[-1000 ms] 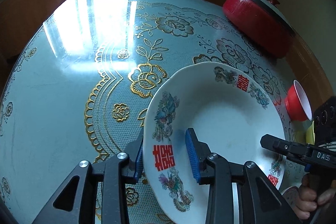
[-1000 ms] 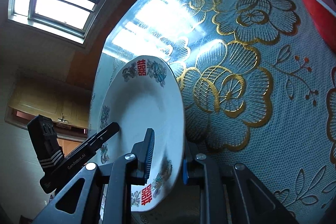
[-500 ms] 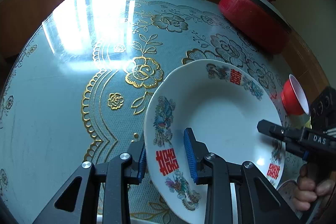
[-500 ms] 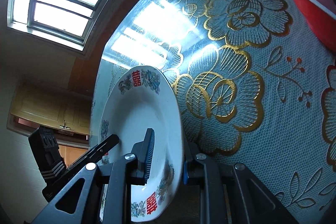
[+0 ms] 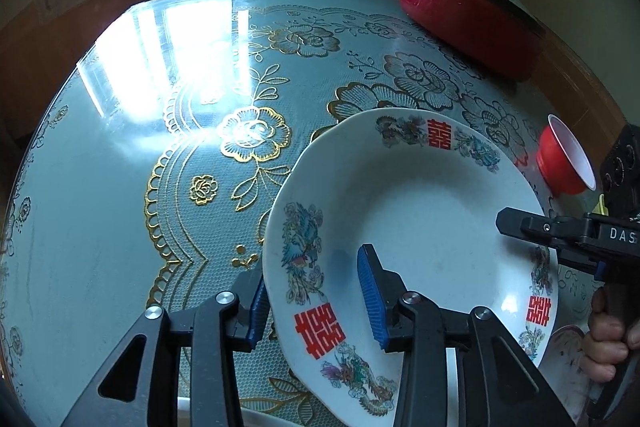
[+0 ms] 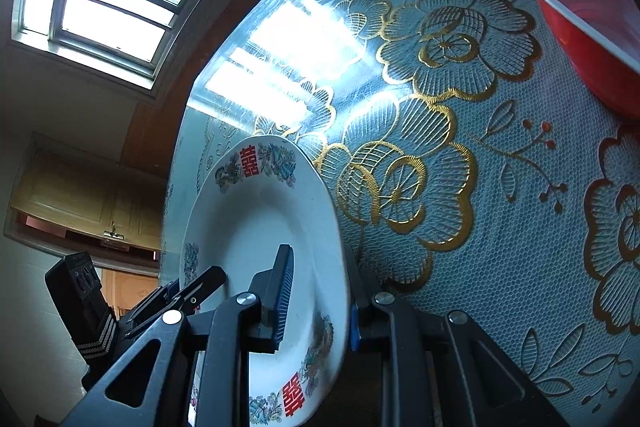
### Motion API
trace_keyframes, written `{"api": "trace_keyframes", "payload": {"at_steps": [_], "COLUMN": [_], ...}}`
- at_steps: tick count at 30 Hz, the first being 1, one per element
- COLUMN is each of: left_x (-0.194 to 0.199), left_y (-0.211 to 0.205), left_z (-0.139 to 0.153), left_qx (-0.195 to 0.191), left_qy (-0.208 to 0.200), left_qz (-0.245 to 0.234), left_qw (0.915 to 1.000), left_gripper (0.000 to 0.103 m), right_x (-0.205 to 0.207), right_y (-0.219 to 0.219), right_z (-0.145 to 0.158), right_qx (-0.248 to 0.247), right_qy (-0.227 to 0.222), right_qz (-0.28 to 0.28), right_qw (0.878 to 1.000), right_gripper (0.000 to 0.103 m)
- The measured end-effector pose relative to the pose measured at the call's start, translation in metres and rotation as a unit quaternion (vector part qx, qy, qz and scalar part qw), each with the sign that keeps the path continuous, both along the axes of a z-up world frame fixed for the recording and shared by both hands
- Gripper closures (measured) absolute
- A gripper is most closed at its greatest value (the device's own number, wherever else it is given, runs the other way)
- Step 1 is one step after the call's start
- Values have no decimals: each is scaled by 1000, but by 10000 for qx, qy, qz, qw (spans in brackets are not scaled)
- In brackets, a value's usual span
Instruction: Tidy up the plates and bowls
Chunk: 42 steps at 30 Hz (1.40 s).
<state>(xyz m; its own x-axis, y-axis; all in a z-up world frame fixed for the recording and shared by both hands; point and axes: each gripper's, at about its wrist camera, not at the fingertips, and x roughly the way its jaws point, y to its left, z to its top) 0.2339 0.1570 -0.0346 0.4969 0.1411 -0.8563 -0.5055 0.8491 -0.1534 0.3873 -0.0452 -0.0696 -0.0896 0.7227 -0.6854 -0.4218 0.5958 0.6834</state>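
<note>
A white plate [image 5: 420, 219] with red characters and painted birds on its rim is held tilted above the table. My left gripper [image 5: 316, 303] is shut on its near-left rim, one blue pad above and one below. My right gripper [image 6: 316, 303] is shut on the opposite rim of the same plate [image 6: 256, 227]; it shows in the left wrist view [image 5: 560, 239] at the right, with the person's hand under it. A red bowl [image 5: 564, 163] with a white rim sits at the table's right edge, and shows in the right wrist view [image 6: 580, 11].
A red pot [image 5: 472, 19] with a lid stands at the far right of the round table [image 5: 120, 187], which has a glossy gold-flower cloth. Another white dish edge [image 5: 248, 415] shows below the left gripper. A window is behind the table.
Both grippers have drawn the plate back toward the near side of the table and lifted it a little. The red bowl and pot look farther away in the left wrist view.
</note>
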Motion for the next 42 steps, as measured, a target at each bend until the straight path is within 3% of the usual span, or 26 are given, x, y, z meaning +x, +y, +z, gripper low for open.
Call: {"api": "trace_keyframes", "payload": {"at_steps": [10,16,26,33,42], "left_x": [-12,-17,-9,-21,-32], "left_y": [-7,-16,-13,-19,-33], "left_z": [3,3,0,12,25], "left_qx": [-76,-106,-148,-262,-95], "left_qy": [-15,-35,-17,-236,-456], "left_qz": [82,40,38,-4,-160], "left_qw": [9999,9999,9999,9994,9988], "left_gripper": [66,67,66,67,71], "right_x": [-9,-6,-13,-21,-34], "right_y": [4,-2,-4,-7,-21], "right_z": [12,12,14,16,25], "right_qx": [-283,-267,-294,-451,-494], "right_qy": [-242,-146,-406,-400,-567], "right_qz": [-19,-101,-15,13,56], "right_qw": [9993,9995,9987,9982,9972], "right_gripper": [78,76,76,76,76]}}
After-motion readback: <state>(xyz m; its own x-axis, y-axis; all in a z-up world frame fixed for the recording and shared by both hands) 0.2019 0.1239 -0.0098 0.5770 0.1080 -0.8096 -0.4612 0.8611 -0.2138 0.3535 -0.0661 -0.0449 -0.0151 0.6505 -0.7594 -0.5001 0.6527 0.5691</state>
